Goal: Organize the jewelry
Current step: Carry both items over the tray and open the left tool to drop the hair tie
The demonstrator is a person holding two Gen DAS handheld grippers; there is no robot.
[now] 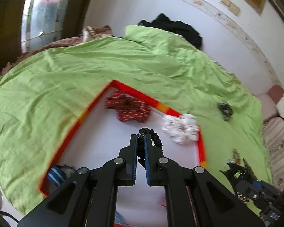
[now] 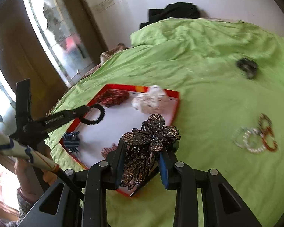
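While the left gripper [image 1: 141,136] pinches a black hair tie [image 2: 93,114] above the tray [image 2: 177,102], the right gripper [image 2: 142,158] clamps a rhinestone clip [image 2: 151,134] over the tray's near corner.

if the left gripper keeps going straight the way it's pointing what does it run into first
Probably the red patterned scrunchie at the far end of the red-rimmed tray. The left gripper, shut on a black hair tie, points at it over bare white tray floor. Depth is hard to judge.
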